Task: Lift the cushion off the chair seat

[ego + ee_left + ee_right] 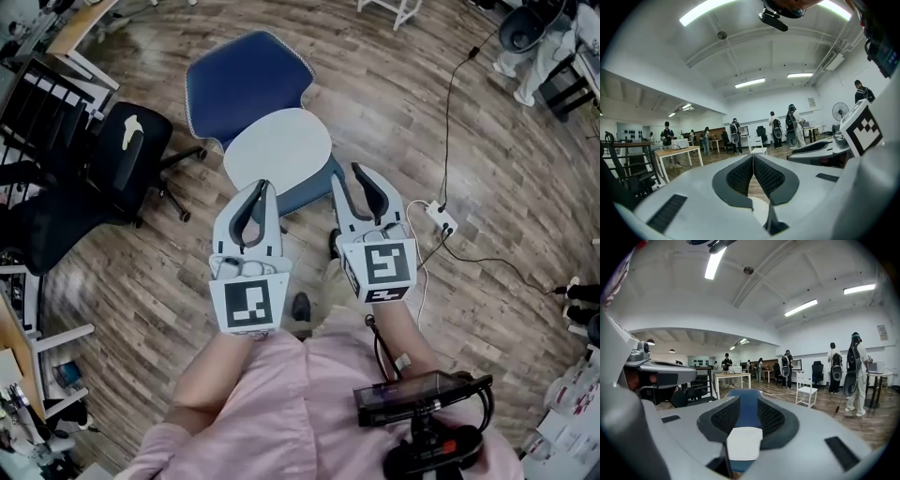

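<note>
Cushion [277, 150] on chair [246, 80], just ahead of tools [262, 187] [361, 183]

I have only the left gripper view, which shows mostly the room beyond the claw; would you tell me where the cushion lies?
Observer: In the head view the white cushion lies flat on the seat of the blue chair.
Operator: Thank you. Is the right claw open?
Observer: Yes, the right claw has its jaws apart. Its own view shows the cushion's near edge in line between them, with nothing gripped.
Operator: And where does my left claw sit relative to the cushion?
Observer: In the head view the left claw has its closed tips over the cushion's near rim. I cannot tell whether they touch it.
</note>
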{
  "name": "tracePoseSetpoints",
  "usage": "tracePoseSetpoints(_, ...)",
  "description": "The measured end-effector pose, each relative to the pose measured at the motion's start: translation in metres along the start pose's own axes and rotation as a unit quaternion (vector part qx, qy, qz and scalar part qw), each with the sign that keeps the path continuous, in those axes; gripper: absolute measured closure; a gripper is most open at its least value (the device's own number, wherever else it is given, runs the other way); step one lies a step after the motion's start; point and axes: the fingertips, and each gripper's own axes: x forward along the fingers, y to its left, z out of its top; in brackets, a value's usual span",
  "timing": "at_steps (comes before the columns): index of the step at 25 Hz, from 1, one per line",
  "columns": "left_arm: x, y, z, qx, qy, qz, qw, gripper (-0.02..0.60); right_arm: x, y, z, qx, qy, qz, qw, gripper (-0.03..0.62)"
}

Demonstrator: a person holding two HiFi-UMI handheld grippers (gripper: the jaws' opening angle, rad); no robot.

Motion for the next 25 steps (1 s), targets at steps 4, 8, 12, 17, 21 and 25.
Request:
tracePoseSetpoints(4, 0.056, 0.001, -0.004, 0.002, 0.023, 0.021, 0.9995, 0.568, 0.048, -0.041, -0.002, 0.012, 0.008, 0.021, 1.000, 0.480)
tracePoseSetpoints(8, 0.101, 0.006, 0.003, 0.010, 0.034, 0.053, 0.9980, 0.568, 0.089, -0.074, 0.008, 0.016, 0.008, 0.049, 0.999, 0.480)
tracePoseSetpoints(12, 0.130, 0.018, 0.015, 0.011, 0.033, 0.083, 0.9960, 0.568, 0.124, -0.095, 0.025, 0.004, 0.003, 0.073, 0.997, 0.480)
tracePoseSetpoints(17, 0.147, 0.046, 0.018, 0.000, 0.032, 0.120, 0.9923, 0.568, 0.160, -0.104, 0.040, -0.010, -0.001, 0.086, 0.996, 0.480)
tracePoseSetpoints(21, 0.161, 0.062, 0.009, -0.012, 0.039, 0.135, 0.9900, 0.568, 0.186, -0.106, 0.038, -0.017, 0.009, 0.095, 0.995, 0.480)
tracePoseSetpoints(25, 0.181, 0.083, -0.010, -0.024, 0.054, 0.137, 0.9889, 0.567, 0.216, -0.103, 0.025, -0.018, 0.028, 0.099, 0.994, 0.480)
